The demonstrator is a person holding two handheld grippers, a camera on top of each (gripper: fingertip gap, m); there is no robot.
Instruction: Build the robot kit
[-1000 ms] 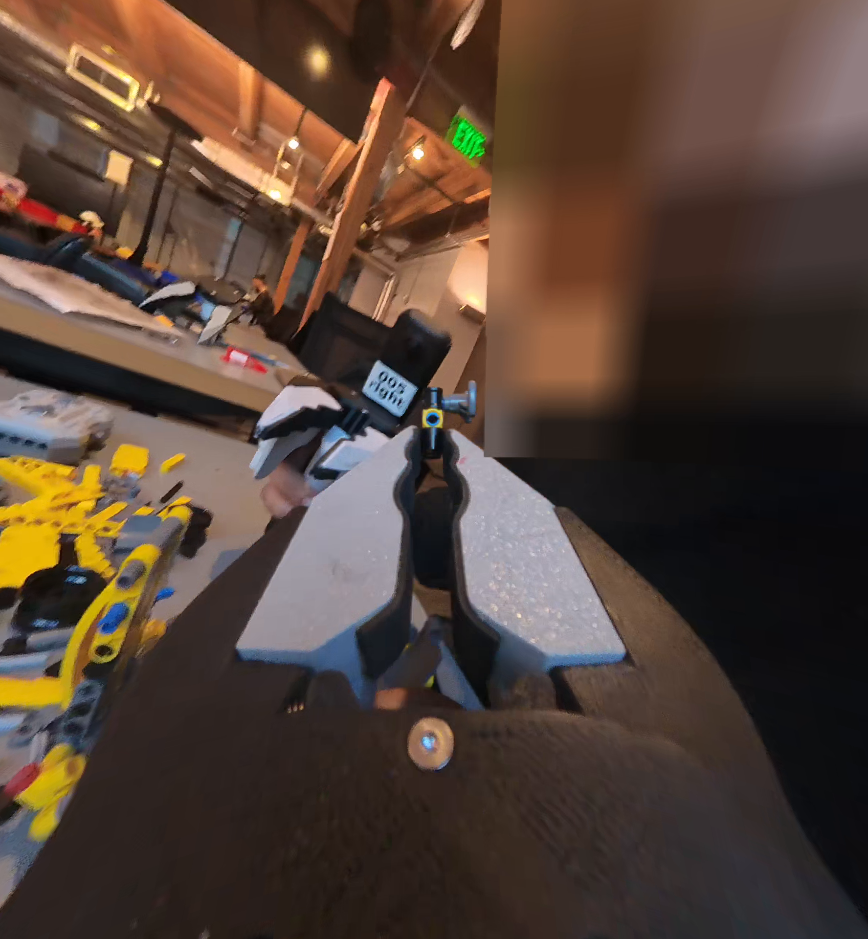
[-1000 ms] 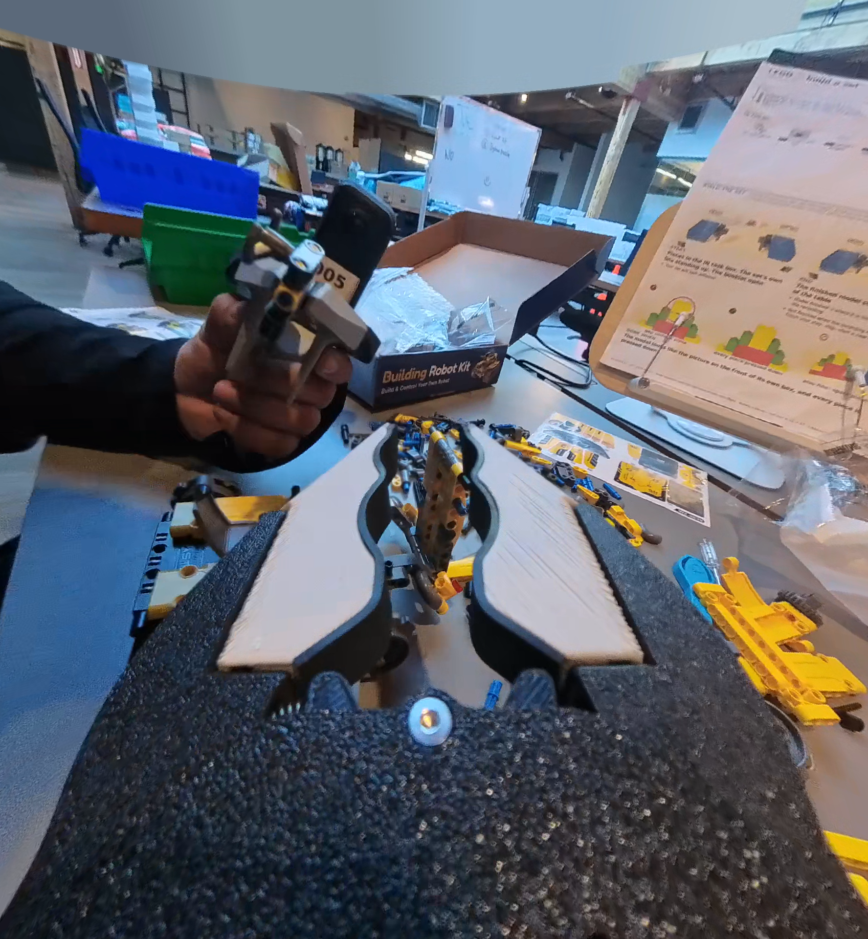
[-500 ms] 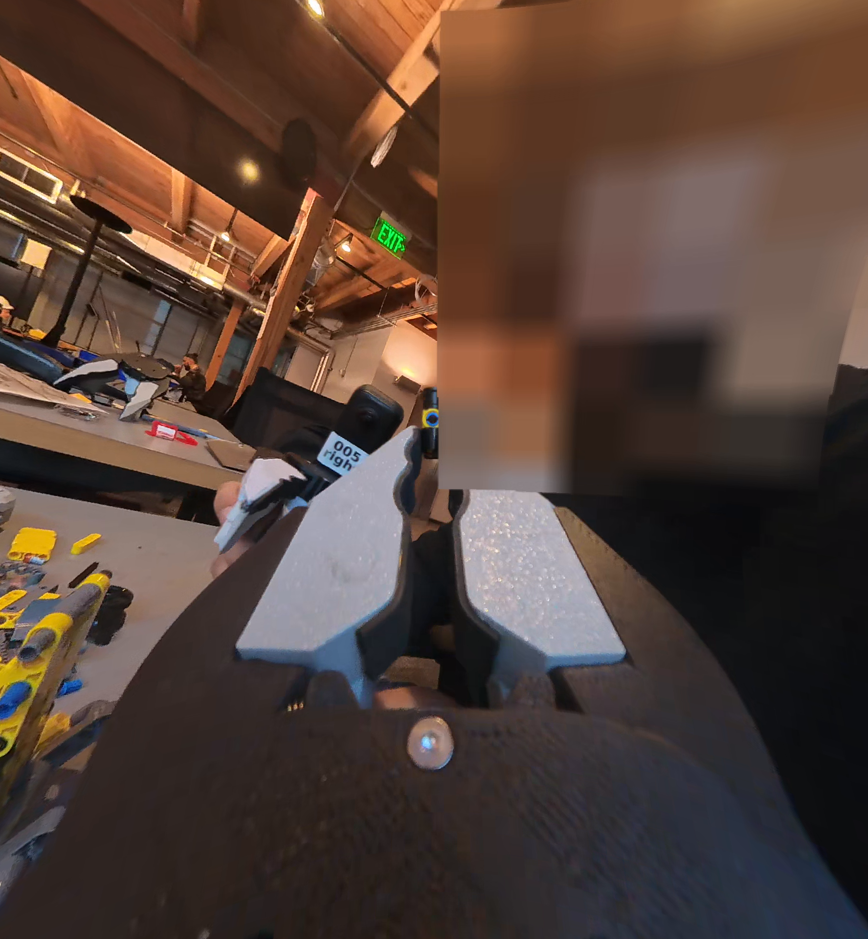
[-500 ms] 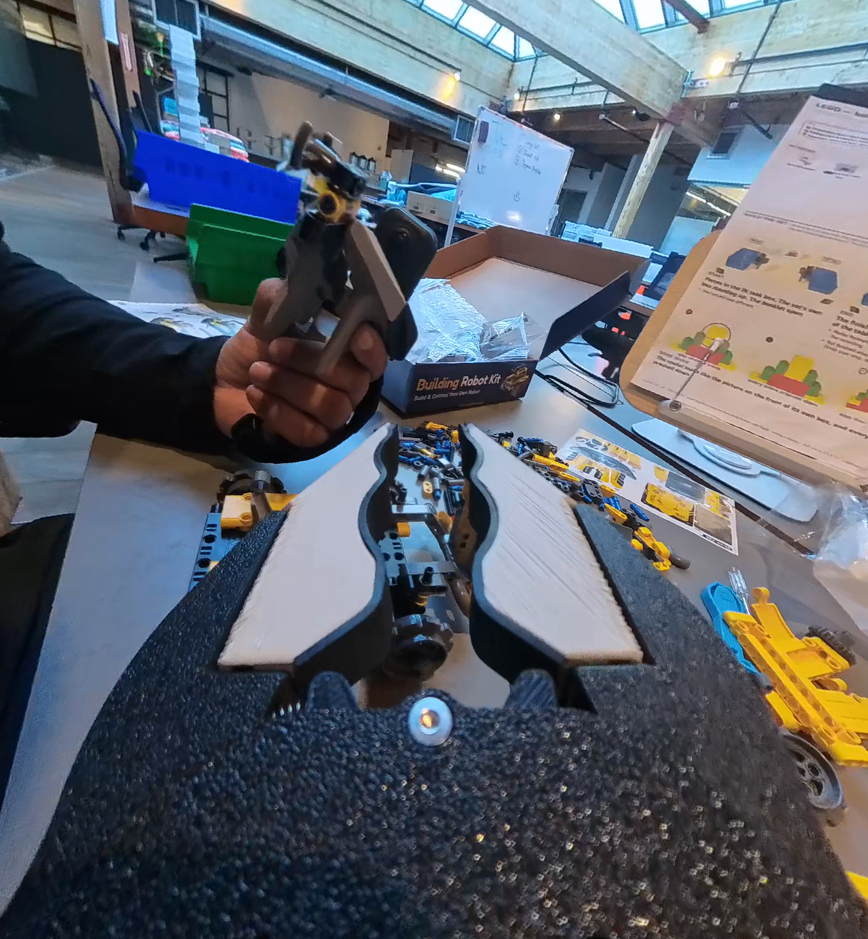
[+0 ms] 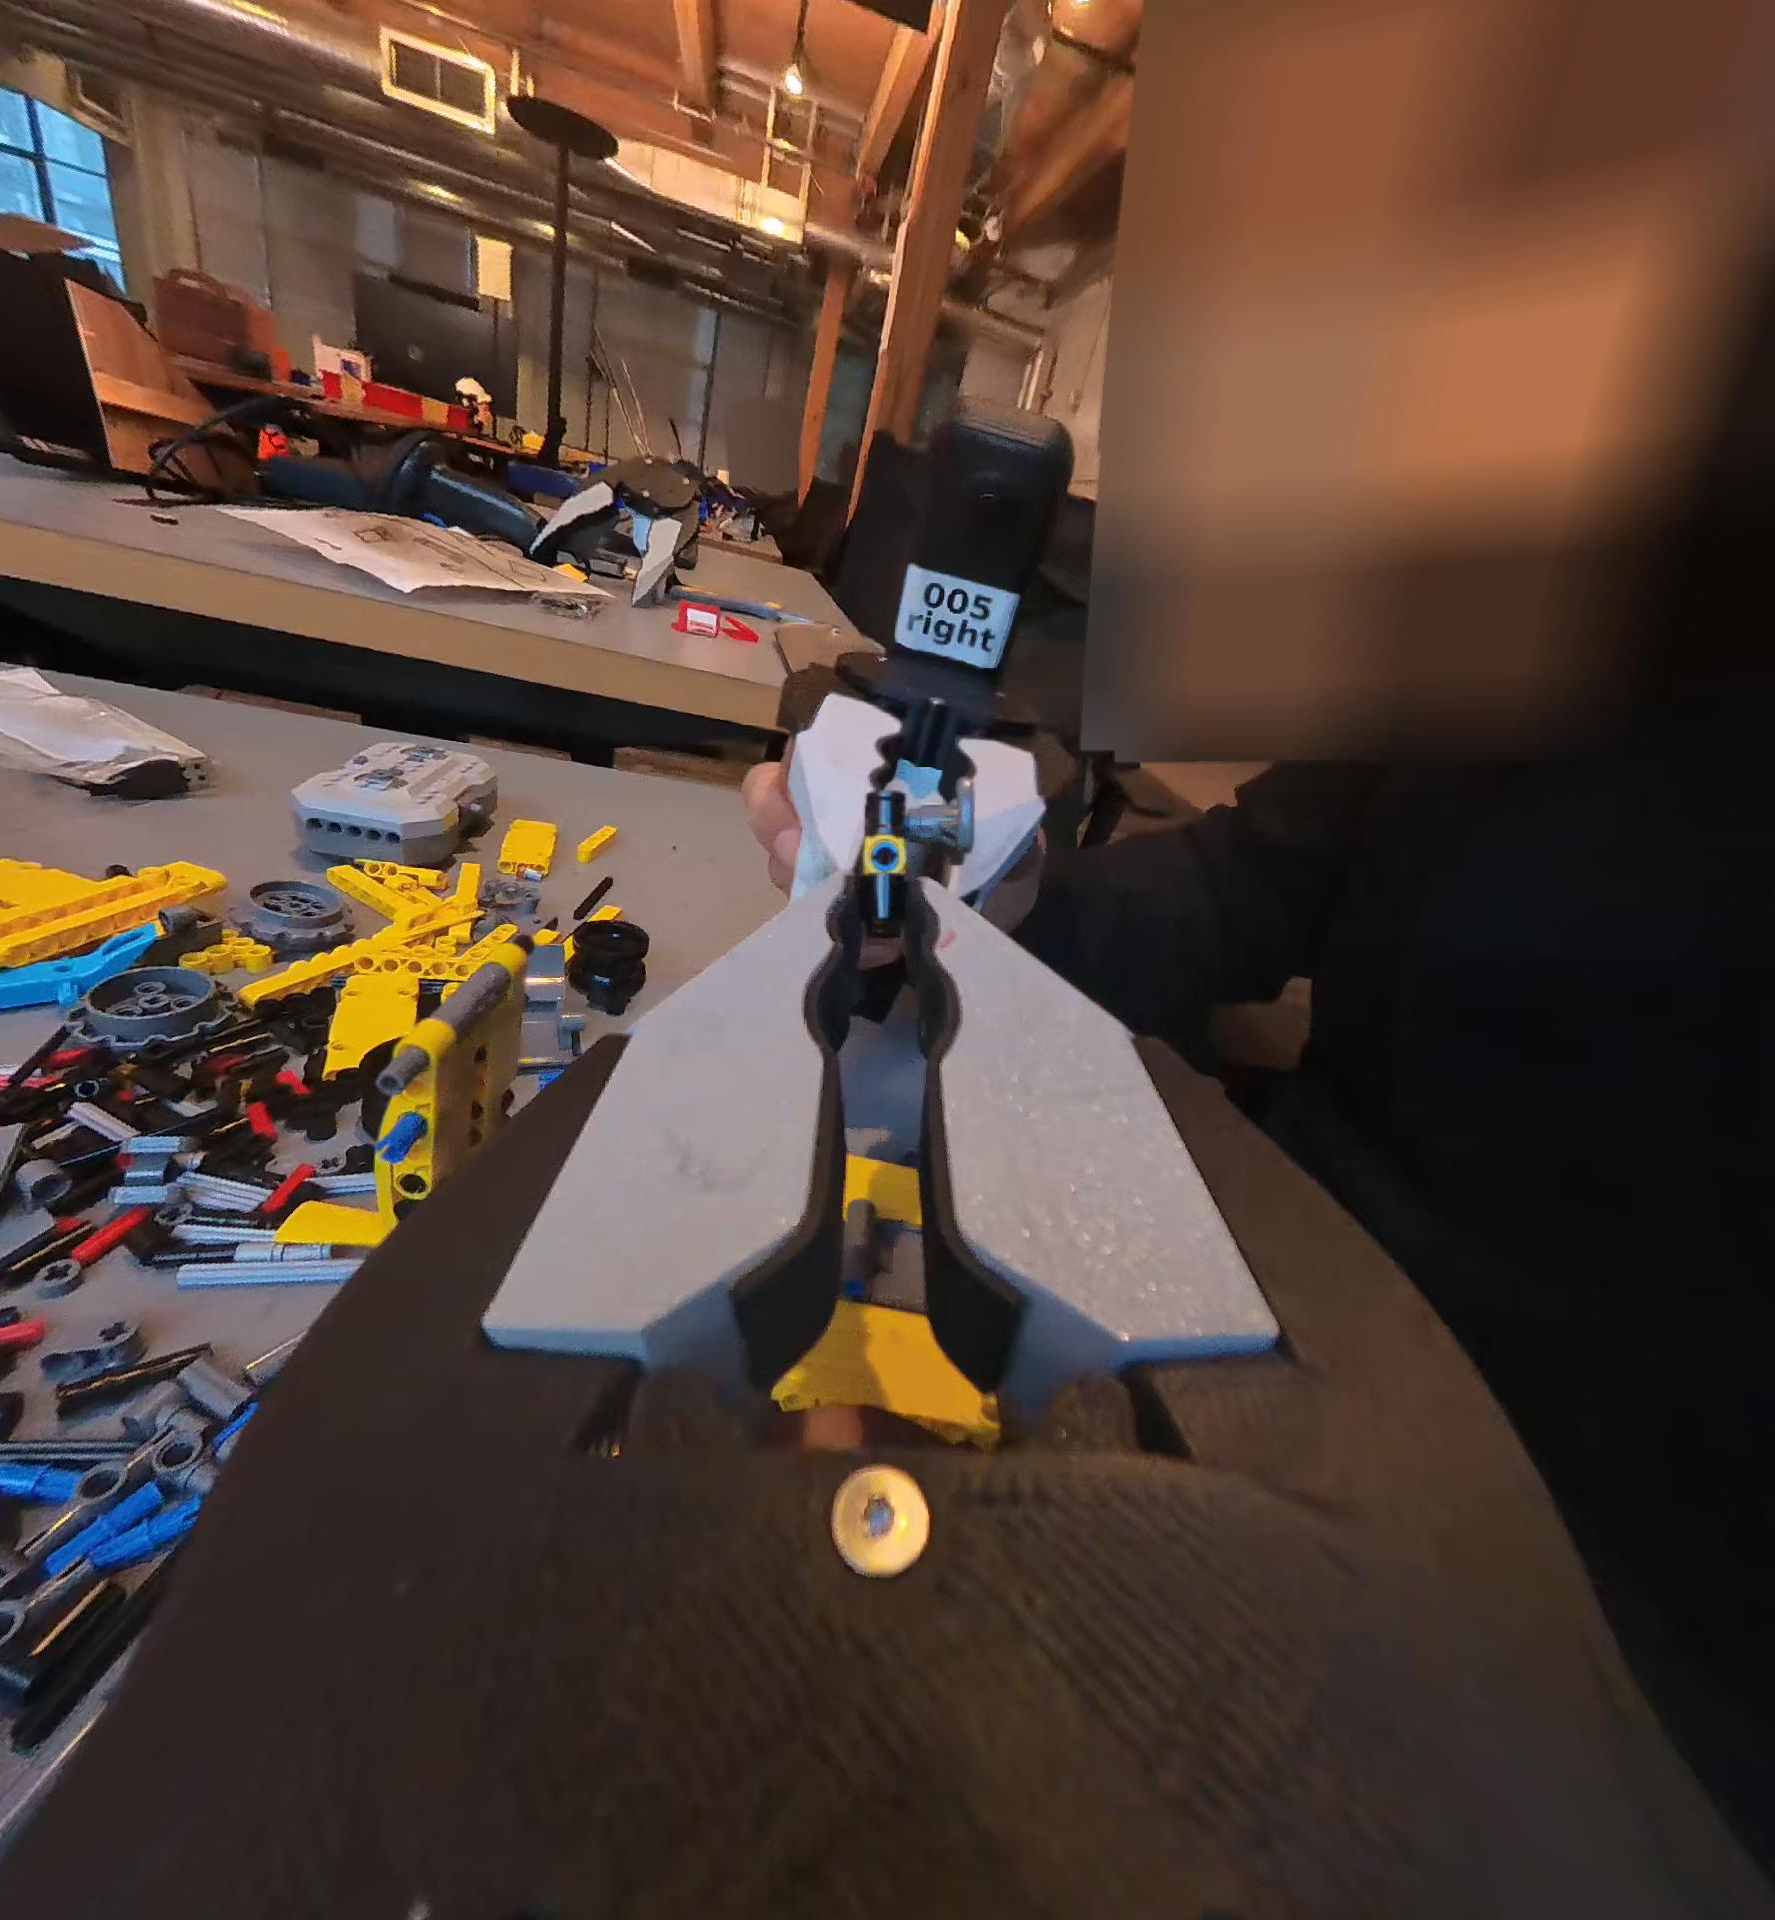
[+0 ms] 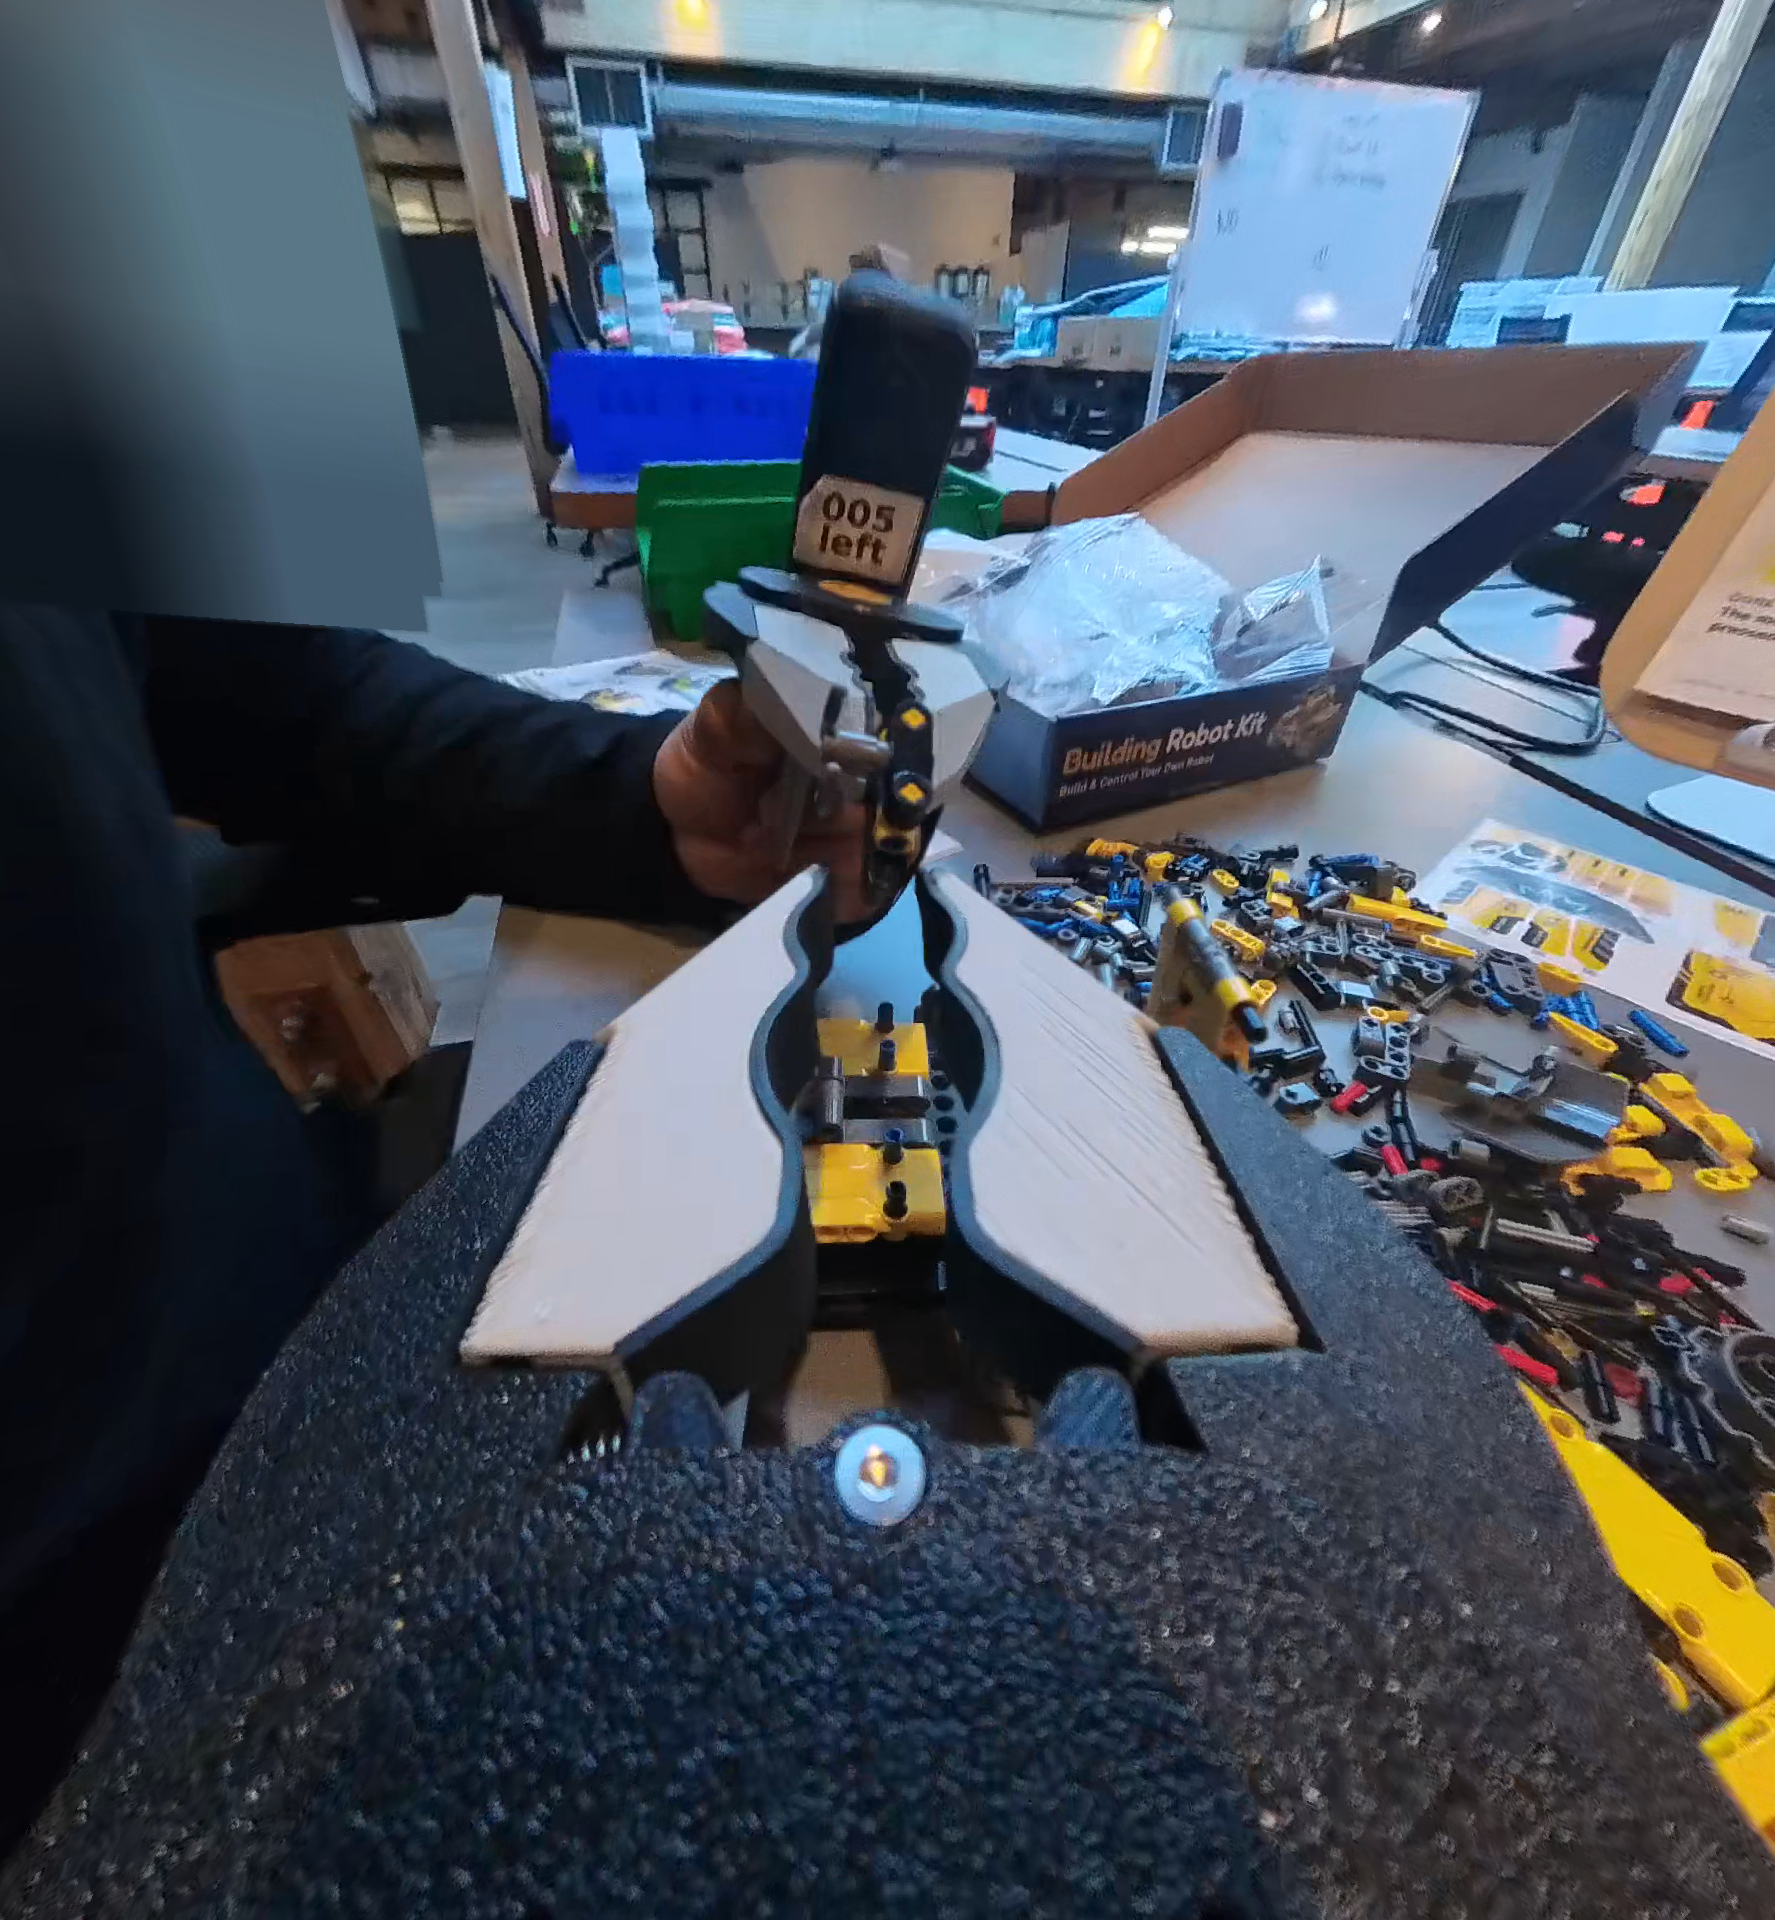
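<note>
Left to right, as seen from the table's edge:

Left gripper (image 5: 881, 904): fingers drawn together, clamped on a small black part (image 5: 881, 868) with a yellow-ringed hole and a grey pin (image 5: 940, 821) jutting sideways. The part stands upright out of the fingertips, long axis in line with the fingers, held up above the table (image 5: 654, 831).

Right gripper (image 6: 867, 894): facing the left one, tips just beside the held part; fingers a little apart, nothing between them. It is the nearer free tool.

Below both: a yellow and black block assembly (image 6: 872, 1132) on the table.

Further right: a scatter of loose building pieces (image 6: 1382, 987), an open cardboard box (image 6: 1278, 582), a printed sheet (image 6: 1641, 935).
</note>
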